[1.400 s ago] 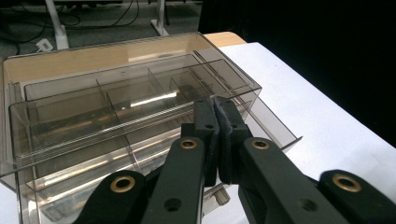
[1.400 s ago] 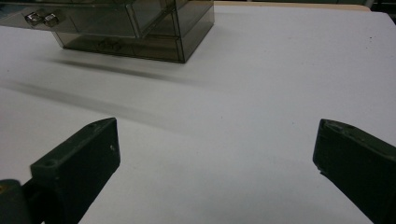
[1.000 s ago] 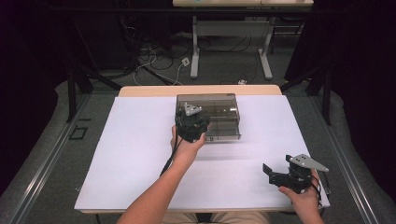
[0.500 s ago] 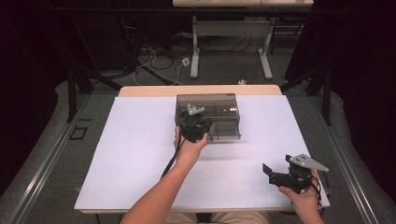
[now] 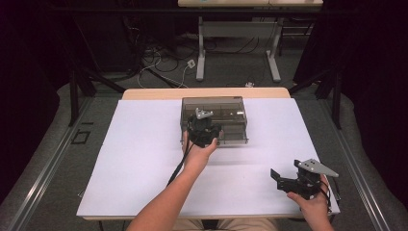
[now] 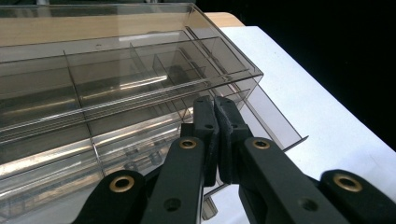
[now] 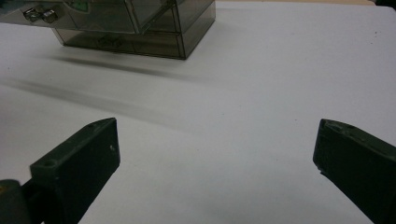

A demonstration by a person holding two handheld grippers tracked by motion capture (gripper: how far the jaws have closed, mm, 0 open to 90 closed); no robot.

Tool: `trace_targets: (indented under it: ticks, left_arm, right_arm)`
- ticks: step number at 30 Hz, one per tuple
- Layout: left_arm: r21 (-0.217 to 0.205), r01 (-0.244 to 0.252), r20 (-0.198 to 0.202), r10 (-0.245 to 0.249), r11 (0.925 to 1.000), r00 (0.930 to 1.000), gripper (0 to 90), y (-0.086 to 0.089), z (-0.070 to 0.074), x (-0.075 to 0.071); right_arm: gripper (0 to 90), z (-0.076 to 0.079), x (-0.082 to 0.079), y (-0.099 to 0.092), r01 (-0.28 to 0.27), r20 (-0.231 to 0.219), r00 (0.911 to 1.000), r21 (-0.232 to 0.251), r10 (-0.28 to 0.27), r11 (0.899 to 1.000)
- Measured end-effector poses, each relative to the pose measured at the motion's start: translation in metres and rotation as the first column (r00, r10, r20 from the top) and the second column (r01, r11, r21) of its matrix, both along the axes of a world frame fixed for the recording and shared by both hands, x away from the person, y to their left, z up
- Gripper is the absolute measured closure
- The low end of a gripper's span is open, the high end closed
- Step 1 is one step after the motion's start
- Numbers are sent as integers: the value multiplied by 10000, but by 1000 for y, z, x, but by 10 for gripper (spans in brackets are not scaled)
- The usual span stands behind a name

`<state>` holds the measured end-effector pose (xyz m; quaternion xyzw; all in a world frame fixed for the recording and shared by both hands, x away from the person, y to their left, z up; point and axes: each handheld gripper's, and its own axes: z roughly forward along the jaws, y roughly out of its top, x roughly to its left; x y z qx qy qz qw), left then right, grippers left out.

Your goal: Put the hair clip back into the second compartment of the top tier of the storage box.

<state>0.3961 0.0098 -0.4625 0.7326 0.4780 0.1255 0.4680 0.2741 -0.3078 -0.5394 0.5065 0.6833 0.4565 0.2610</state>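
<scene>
A smoky clear plastic drawer box [image 5: 226, 113] stands at the far middle of the white table [image 5: 139, 159]. In the left gripper view the box [image 6: 116, 88] shows several compartments, and a lower drawer [image 6: 275, 126] sticks out a little toward me. My left gripper [image 5: 204, 128] is over the box's front edge, and its jaws [image 6: 215, 100] are shut tight against each other at the drawer fronts. Whether a thin handle is pinched between them is hidden. My right gripper [image 5: 278, 179] rests near the front right corner, open [image 7: 217, 140] with bare table between its jaws.
The box [image 7: 140, 28] lies far ahead in the right gripper view, with a shiny metal part [image 7: 39, 15] in one drawer. A wooden strip [image 5: 202, 92] edges the table's far side. Desk legs and cables [image 5: 202, 62] lie on the floor behind.
</scene>
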Motion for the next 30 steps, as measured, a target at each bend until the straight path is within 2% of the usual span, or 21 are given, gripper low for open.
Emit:
trace_targets:
  ticks: [11,13,15,21,30]
  left_arm:
    - [103,-138,-36,138,9999,9999,860,1,-1,2]
    - [224,-150,16,150,9996,9999,849,1,-1,2]
    - [315,-183,142,178,9993,9997,826,1,0,1]
    - [494,-349,140,342,9982,9993,720,3,0,2]
    - [503,-667,181,659,9965,9977,628,10,3,3]
  right_arm:
    - [4,-1,1,0,-49,31,10000,11,49,10000]
    - [4,0,0,0,-47,-20,10000,-21,47,10000]
    - [4,0,0,0,-38,-1,10000,-24,38,10000]
    - [4,0,0,0,-48,14,10000,-33,48,10000]
    - [4,0,0,0,-76,6,10000,-35,76,10000]
